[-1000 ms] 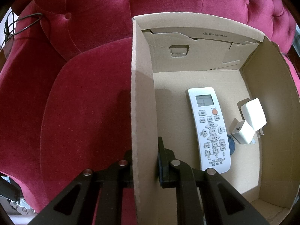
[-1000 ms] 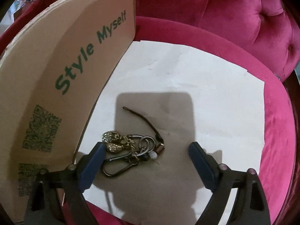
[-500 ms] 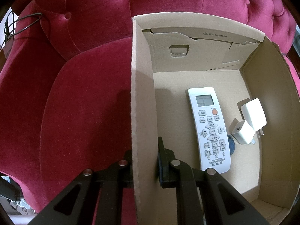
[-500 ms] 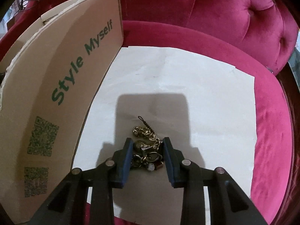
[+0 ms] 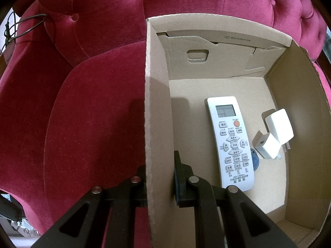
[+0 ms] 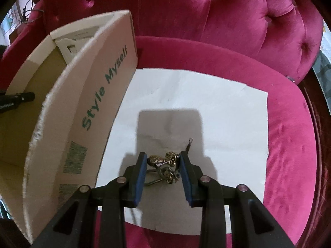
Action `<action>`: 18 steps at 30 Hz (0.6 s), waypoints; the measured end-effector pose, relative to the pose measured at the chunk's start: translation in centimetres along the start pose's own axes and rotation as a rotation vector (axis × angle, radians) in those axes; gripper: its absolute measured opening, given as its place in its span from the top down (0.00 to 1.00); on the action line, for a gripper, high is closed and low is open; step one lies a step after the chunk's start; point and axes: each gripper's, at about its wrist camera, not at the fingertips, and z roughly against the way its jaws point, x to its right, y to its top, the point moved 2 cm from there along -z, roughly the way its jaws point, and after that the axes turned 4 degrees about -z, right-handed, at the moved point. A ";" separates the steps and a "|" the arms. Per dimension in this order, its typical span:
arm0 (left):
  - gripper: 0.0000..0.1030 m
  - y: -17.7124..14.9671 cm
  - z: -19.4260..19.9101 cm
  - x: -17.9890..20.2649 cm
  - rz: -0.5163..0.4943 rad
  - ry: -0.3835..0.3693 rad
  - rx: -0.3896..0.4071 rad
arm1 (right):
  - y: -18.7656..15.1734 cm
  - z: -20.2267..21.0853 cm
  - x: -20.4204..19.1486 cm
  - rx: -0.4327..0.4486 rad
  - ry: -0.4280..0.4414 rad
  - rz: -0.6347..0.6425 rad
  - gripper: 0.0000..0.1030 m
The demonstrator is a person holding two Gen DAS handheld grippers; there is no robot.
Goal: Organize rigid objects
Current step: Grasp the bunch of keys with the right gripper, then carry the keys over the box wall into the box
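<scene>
Keychain [image 6: 164, 166] sits clamped in your right claw [image 6: 162, 165]; the cardboard box [image 6: 99, 103] stands to its left, its wall pinched by your left claw [image 5: 160, 177].

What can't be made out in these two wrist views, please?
- Left wrist view: the blue tag is mostly hidden under the remote.
- Left wrist view: the outer finger of the left gripper is hidden by the box wall it clamps.
- Right wrist view: the keychain details are too small and tangled; the right gripper covers its sides.
</scene>
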 end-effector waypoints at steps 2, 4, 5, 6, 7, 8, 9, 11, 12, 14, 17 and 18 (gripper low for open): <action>0.86 0.0 0.0 0.0 -0.001 0.002 0.000 | 0.3 0.5 0.0 0.007 -0.002 -0.002 0.68; 0.86 0.0 0.0 0.0 0.000 -0.001 0.000 | -0.1 1.0 0.1 0.015 -0.008 -0.003 0.68; 0.86 0.0 0.0 0.0 0.000 -0.002 0.001 | 0.1 1.4 0.1 0.023 -0.013 -0.001 0.68; 0.86 0.0 0.1 0.0 0.000 -0.001 0.001 | 0.1 1.5 0.1 0.026 -0.013 -0.001 0.68; 0.86 0.0 0.0 0.0 0.000 0.000 0.001 | 0.3 1.6 0.1 0.030 -0.013 -0.002 0.68; 0.86 0.0 0.1 0.0 0.000 0.000 0.001 | 0.5 1.9 0.1 0.037 -0.015 -0.003 0.68; 0.86 0.0 0.0 0.0 0.001 0.000 0.000 | 0.6 2.1 0.1 0.040 -0.015 -0.006 0.68; 0.86 0.0 0.1 0.0 -0.001 0.000 0.000 | 1.0 2.2 -0.2 0.048 -0.016 -0.003 0.68; 0.86 0.0 0.1 0.0 -0.001 0.000 0.000 | 1.2 2.4 -0.3 0.054 -0.023 0.001 0.68; 0.86 0.0 0.0 0.0 0.000 -0.001 0.000 | 1.4 3.3 -0.2 0.062 -0.025 -0.002 0.68; 0.86 0.0 0.0 0.0 -0.002 0.003 0.000 | 2.0 4.2 -0.3 0.075 -0.035 -0.003 0.68; 0.86 0.0 0.0 0.0 -0.004 0.005 -0.001 | 2.2 4.6 -0.3 0.081 -0.035 -0.007 0.68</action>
